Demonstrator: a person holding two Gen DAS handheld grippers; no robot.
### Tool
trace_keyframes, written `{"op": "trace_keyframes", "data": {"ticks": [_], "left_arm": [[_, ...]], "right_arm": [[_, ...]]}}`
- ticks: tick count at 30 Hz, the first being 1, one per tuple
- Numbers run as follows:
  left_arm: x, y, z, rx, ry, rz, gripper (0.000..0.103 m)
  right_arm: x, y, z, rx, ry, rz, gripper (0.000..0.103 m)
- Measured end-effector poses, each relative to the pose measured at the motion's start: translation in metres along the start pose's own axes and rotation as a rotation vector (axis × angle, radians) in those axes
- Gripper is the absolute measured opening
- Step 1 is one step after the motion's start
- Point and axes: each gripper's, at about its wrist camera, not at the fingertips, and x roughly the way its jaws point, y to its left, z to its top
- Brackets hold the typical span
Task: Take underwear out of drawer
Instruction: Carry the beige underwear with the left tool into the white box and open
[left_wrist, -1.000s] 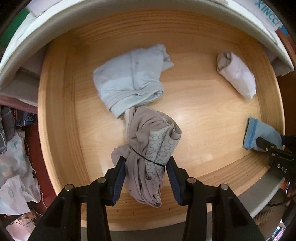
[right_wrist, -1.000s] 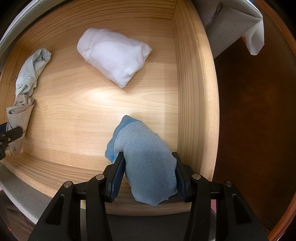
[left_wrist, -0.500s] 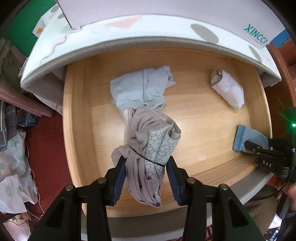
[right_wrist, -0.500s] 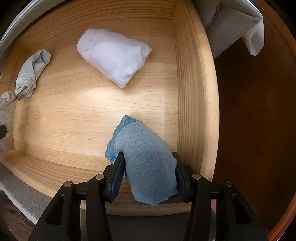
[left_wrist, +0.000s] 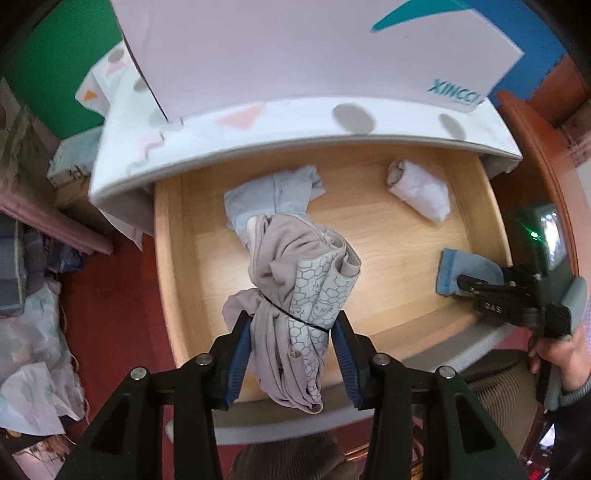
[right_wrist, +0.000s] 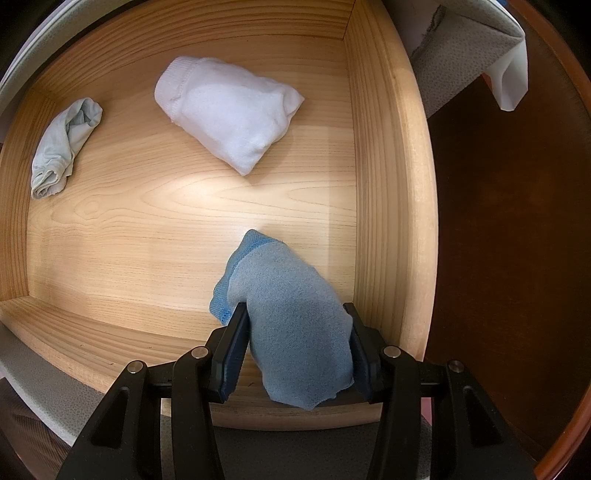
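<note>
Hiding pale-blue underwear (left_wrist: 271, 199): taupe bundle (left_wrist: 295, 295).

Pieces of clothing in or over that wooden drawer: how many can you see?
4. A beige patterned garment in the left gripper, a blue one in the right gripper, a pale blue one at the back, and a white bundle back right.

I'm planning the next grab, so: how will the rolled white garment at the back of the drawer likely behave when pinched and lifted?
The rolled white garment looks soft and knitted, so it will probably squash between the pads. It seems loosely rolled with no band, so it may unroll and droop. It likely weighs little and won't slide much on the wooden drawer floor.
</note>
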Motion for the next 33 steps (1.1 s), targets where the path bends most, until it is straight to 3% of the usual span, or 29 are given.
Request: {"op": "trace_keyframes", "data": {"ticks": [12, 20, 27, 33], "left_arm": [[-0.109, 0.005, 0.006, 0.033, -0.175, 0.000, 0.043], [-0.176, 0.006, 0.032, 0.014, -0.309, 0.038, 0.043], [-0.201, -0.002, 0.069, 0.001, -0.393, 0.081, 0.043], [-0.196, -0.011, 0.108, -0.026, -0.416, 0.092, 0.043]], "right_arm": [[0.005, 0.000, 0.000, -0.006, 0.000, -0.001, 0.046], [0.004, 0.001, 0.001, -0.007, -0.002, 0.003, 0.046], [0.001, 0.002, 0.001, -0.005, -0.004, 0.007, 0.046], [0.003, 0.000, 0.001, -0.005, -0.004, 0.007, 0.046]]}}
